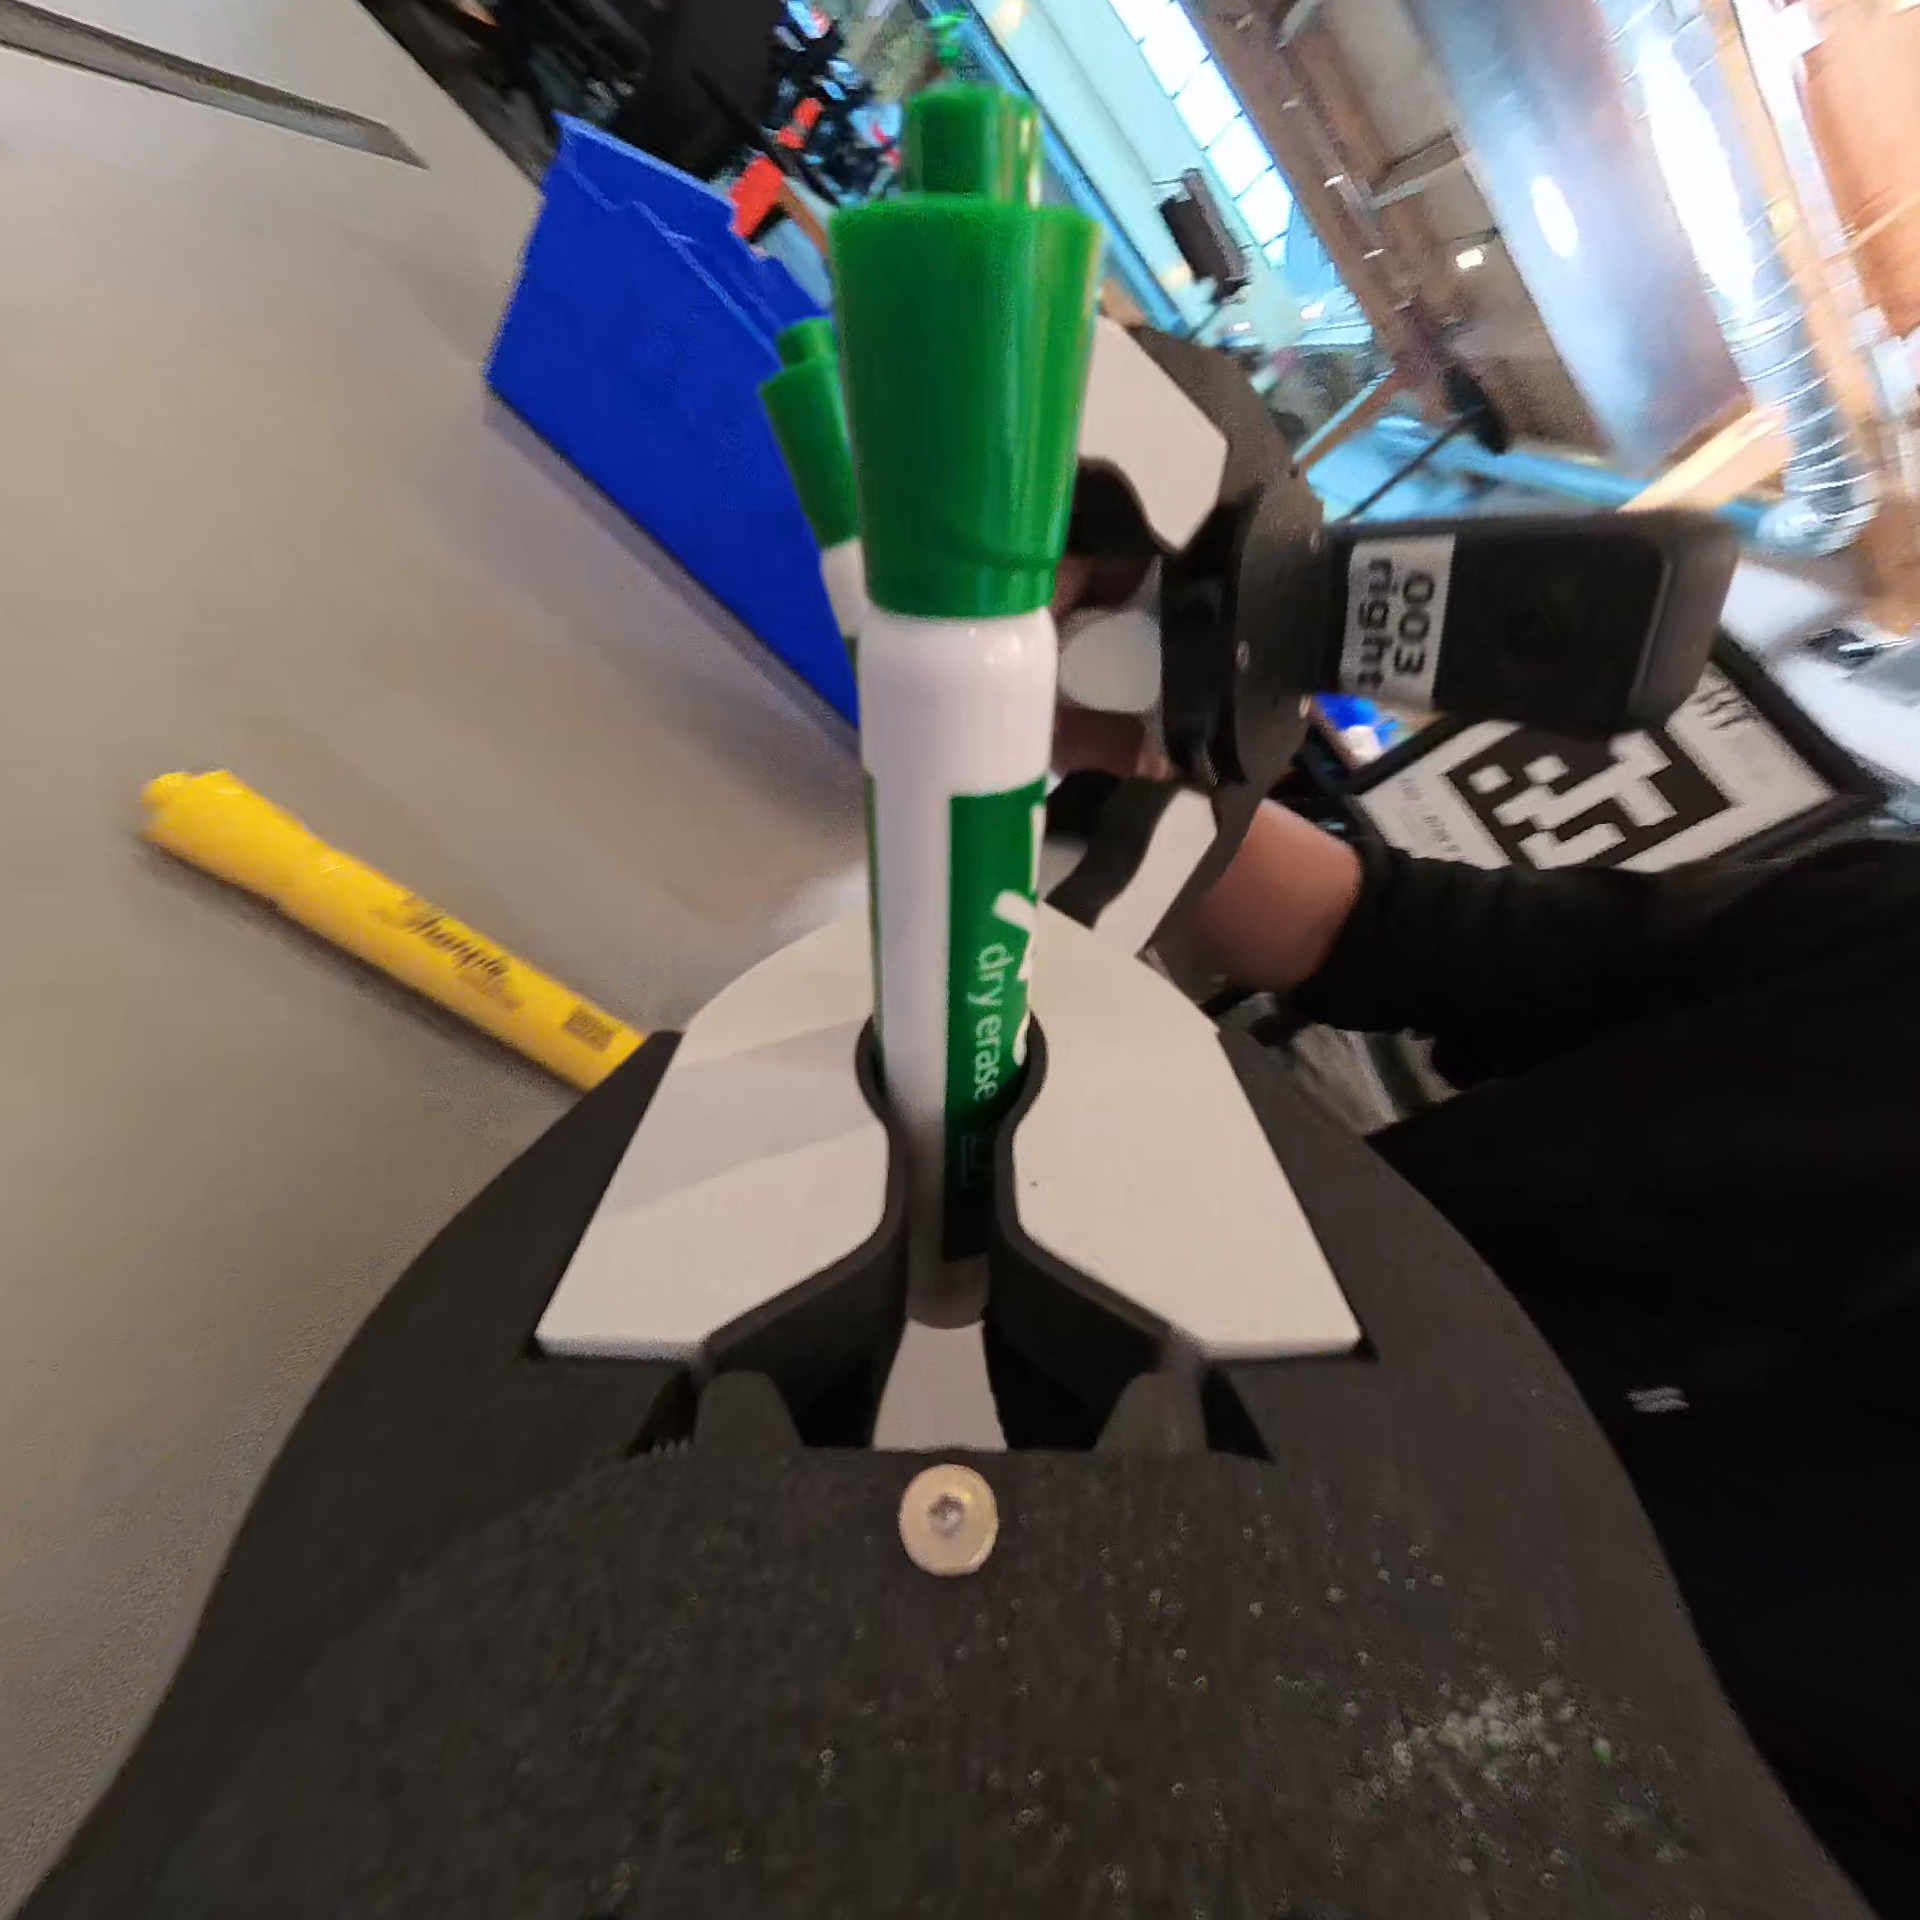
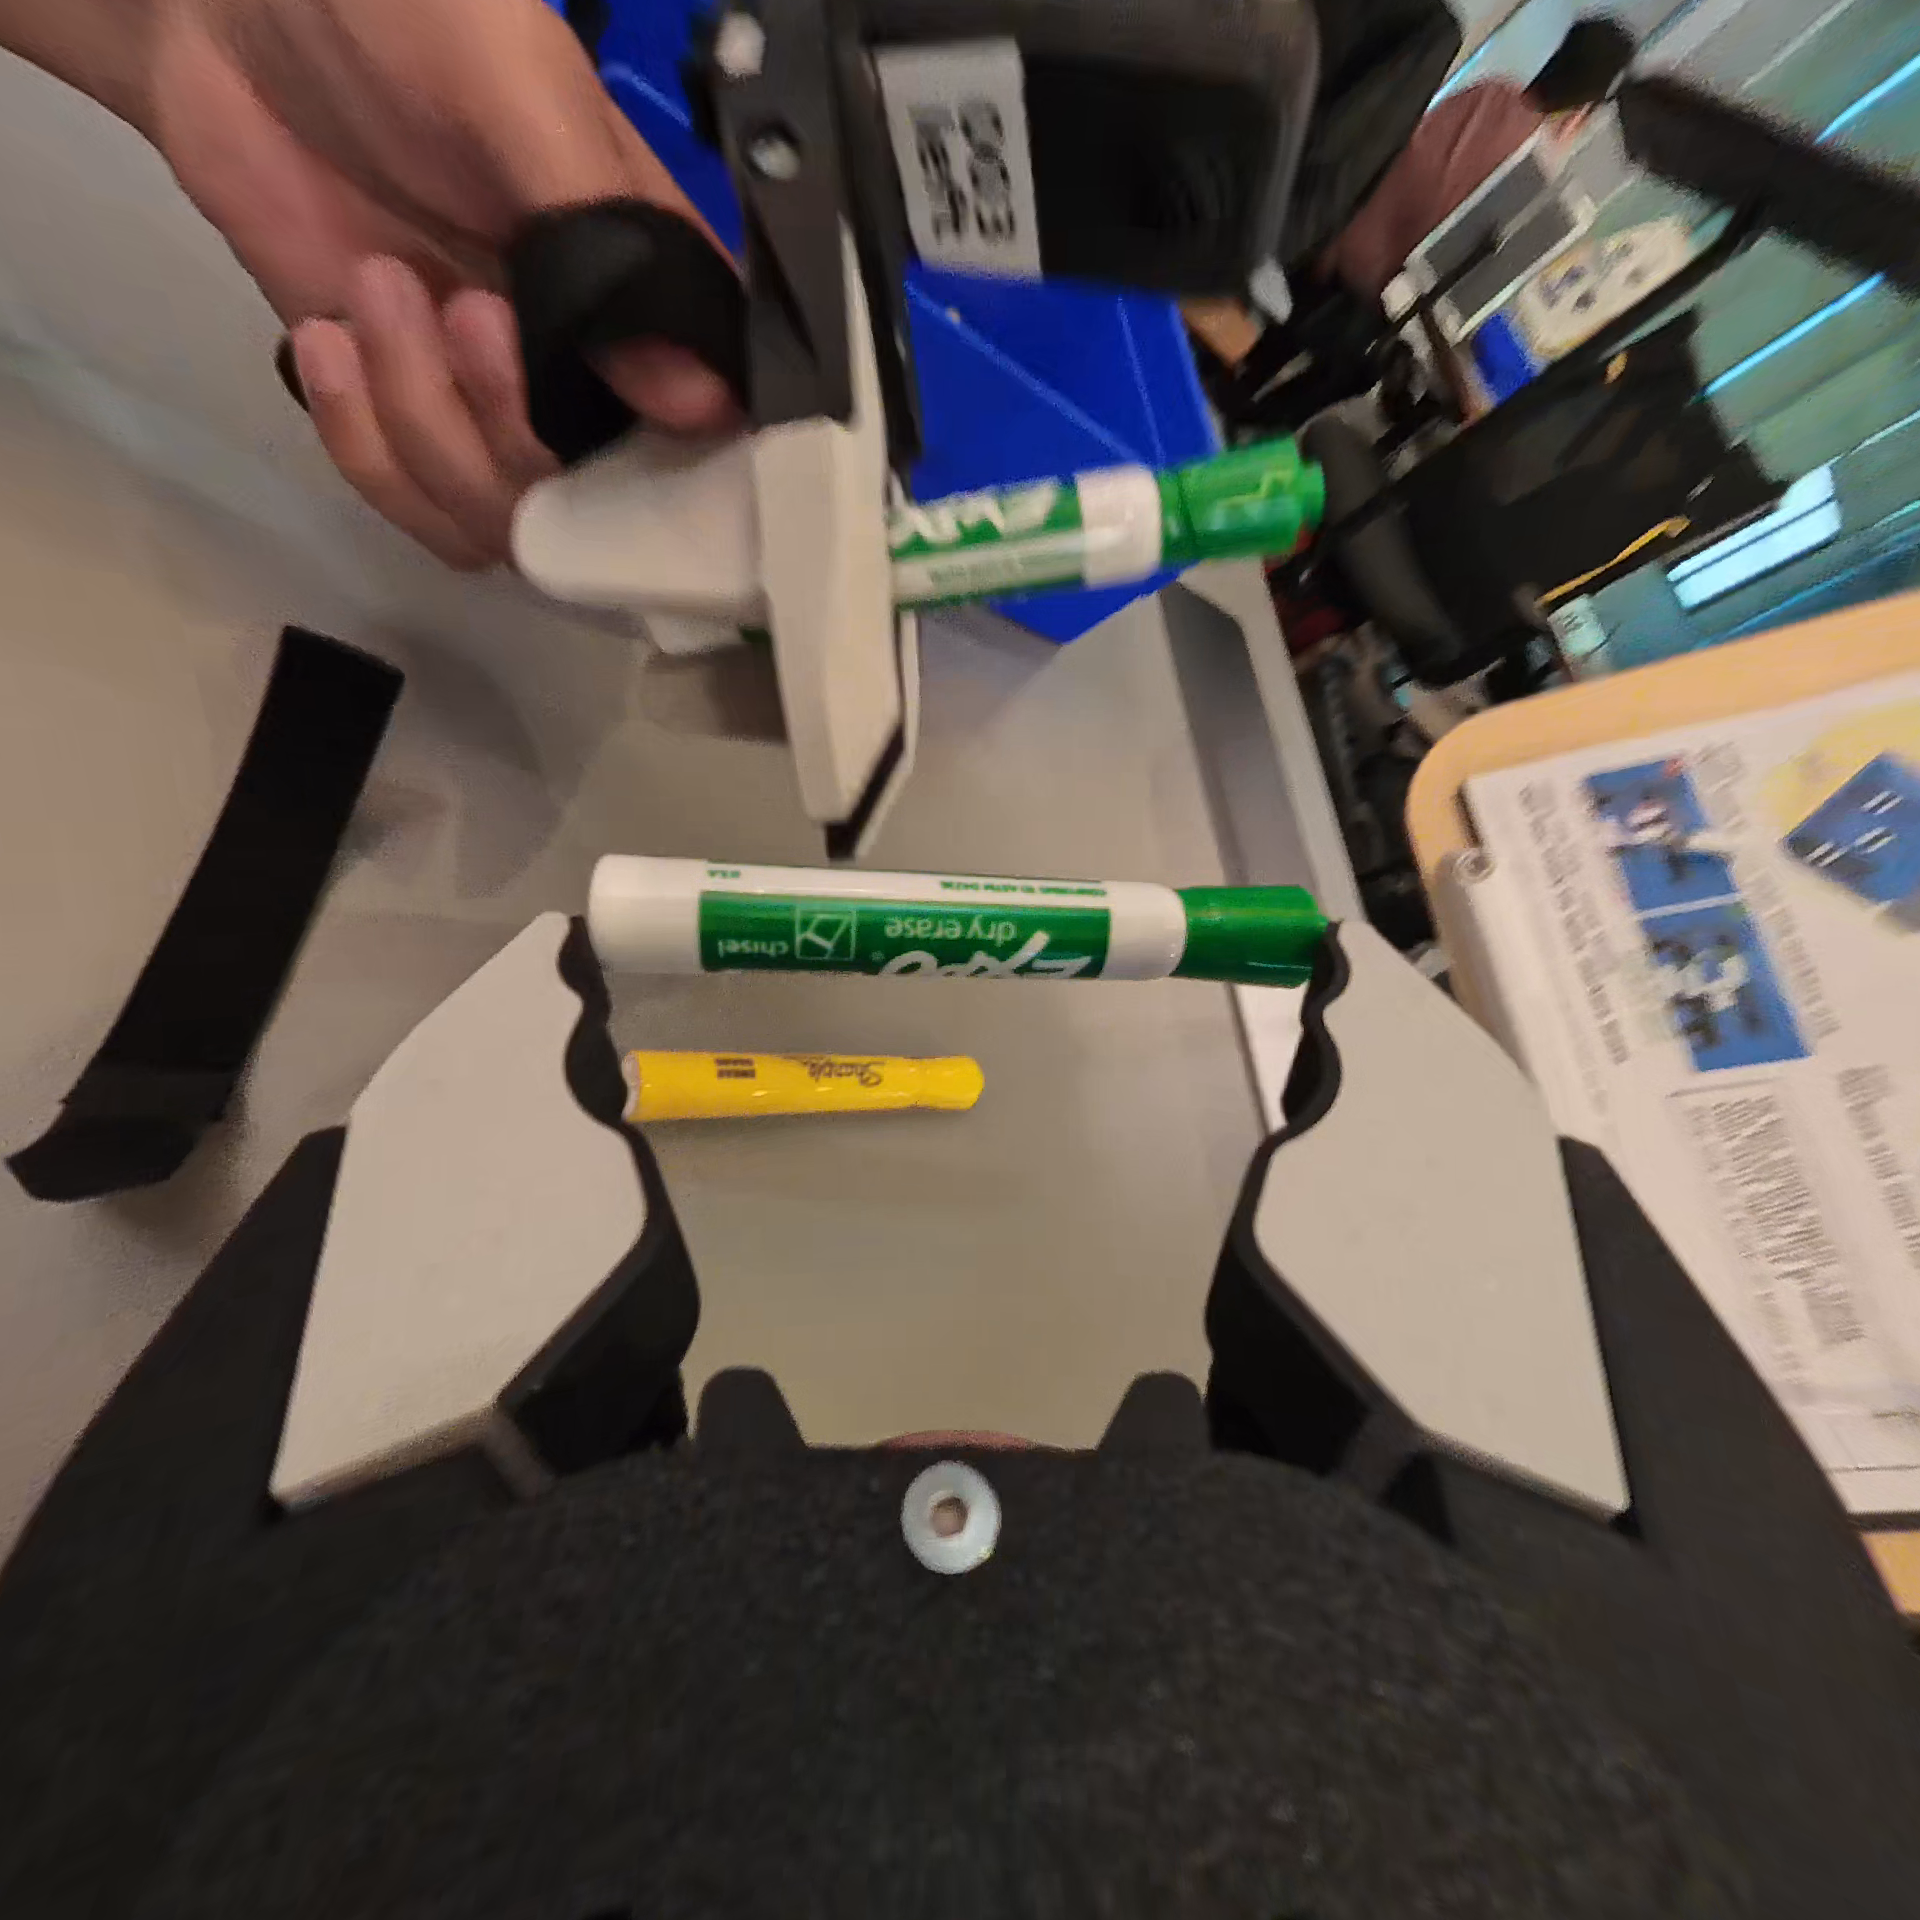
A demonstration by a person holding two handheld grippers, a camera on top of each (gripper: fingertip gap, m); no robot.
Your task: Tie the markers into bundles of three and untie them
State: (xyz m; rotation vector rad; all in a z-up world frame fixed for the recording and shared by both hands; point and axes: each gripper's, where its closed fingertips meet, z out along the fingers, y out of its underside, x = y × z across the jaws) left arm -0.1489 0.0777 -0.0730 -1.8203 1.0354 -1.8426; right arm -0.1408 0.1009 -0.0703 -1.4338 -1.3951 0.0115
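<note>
My left gripper [image 1: 951, 987] is shut on a green dry-erase marker [image 1: 956, 416] near its tail, and the capped end points forward. In the right wrist view this gripper [image 2: 847, 623] is seen from the side with its marker [image 2: 1101, 520] sticking out to the right. My right gripper [image 2: 951, 966] has its jaws wide apart. A second green marker [image 2: 935, 930] spans them lengthwise above the table, with its ends against both pads. That marker [image 1: 816, 457] shows partly behind the first. A yellow highlighter [image 2: 800, 1086] lies on the grey table [image 1: 260, 623]. A black strap [image 2: 208, 914] lies at the left.
A blue bin [image 1: 644, 395] stands at the far side of the table. A printed sheet on a wooden board [image 2: 1714, 1039] lies to the right. A person's hand [image 2: 416, 312] holds the left gripper. The right gripper [image 1: 1122, 665] sits close beside the left one. Both grippers' tips are close together, under 4 cm apart. About 10 centimeters separates my right fingertips from the black strap [image 2: 208, 914].
</note>
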